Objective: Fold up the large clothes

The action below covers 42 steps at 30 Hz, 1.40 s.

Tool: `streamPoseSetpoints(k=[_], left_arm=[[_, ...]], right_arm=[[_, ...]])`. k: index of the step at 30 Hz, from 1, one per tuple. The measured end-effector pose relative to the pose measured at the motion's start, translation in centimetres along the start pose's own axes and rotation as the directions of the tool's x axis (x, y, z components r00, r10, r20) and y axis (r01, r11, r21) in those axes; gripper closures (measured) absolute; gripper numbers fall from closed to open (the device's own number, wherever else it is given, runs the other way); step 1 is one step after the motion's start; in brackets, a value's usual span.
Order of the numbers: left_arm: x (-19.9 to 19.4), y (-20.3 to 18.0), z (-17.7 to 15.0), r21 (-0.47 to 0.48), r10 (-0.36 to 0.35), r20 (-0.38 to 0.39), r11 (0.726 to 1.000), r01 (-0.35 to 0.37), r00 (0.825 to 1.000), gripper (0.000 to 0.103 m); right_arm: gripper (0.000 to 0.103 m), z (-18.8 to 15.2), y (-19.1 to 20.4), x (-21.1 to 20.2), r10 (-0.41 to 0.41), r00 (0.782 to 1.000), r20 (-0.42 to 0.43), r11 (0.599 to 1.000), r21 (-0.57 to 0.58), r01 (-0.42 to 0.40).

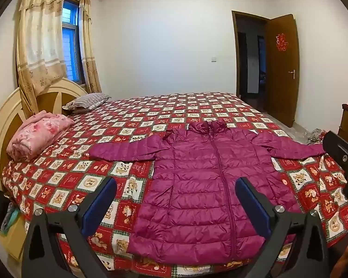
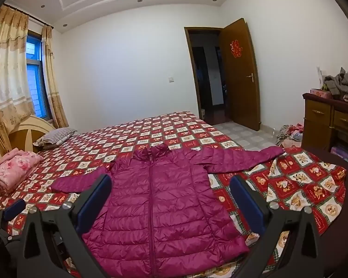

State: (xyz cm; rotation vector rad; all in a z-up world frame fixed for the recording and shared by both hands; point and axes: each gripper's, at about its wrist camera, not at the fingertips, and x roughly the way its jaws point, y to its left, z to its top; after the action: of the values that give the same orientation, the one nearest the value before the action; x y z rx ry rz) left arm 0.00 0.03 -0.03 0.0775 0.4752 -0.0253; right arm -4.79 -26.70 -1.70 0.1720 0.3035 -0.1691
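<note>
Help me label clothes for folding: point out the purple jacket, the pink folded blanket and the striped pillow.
purple jacket (image 1: 197,185), left wrist view, chest panel beside the zip.
pink folded blanket (image 1: 38,136), left wrist view, top of the bundle.
striped pillow (image 2: 55,136), right wrist view, its upper face.

Magenta quilted jacket (image 1: 208,180) on red-and-white checked bedspread (image 1: 136,120)

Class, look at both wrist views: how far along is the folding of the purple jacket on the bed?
Done: the purple jacket lies flat on the bedspread, zipped, both sleeves spread out. In hand: nothing; the left claw and right claw hover open above it. Left: every fold, sleeves first, probably.
</note>
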Motion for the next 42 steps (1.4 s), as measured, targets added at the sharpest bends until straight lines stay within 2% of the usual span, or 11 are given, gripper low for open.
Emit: streamPoseSetpoints(k=[8, 12, 18, 42], left_arm=[[-0.3, 0.3, 0.4, -0.008, -0.03, 0.017, 1.0, 0.03, 0.999, 0.001], [-0.5, -0.7, 0.5, 0.0, -0.028, 0.027, 1.0, 0.028, 0.999, 0.001], [-1.2, 0.0, 0.3, -0.013, -0.029, 0.042, 0.999, 0.029, 0.999, 0.001], [-1.4, 0.1, 0.3, -0.014, -0.04, 0.038, 0.999, 0.041, 0.998, 0.001]], right_arm=[[0.0, 0.2, -0.1, -0.3, -0.011, 1.0, 0.004, 1.0, -0.002, 0.011], [0.0, 0.2, -0.1, -0.3, -0.025, 1.0, 0.015, 1.0, -0.017, 0.025], [0.0, 0.2, -0.1, -0.4, -0.028, 1.0, 0.011, 0.999, -0.015, 0.029], [0.0, 0.1, -0.2, -0.2, -0.03, 1.0, 0.007, 1.0, -0.008, 0.03]])
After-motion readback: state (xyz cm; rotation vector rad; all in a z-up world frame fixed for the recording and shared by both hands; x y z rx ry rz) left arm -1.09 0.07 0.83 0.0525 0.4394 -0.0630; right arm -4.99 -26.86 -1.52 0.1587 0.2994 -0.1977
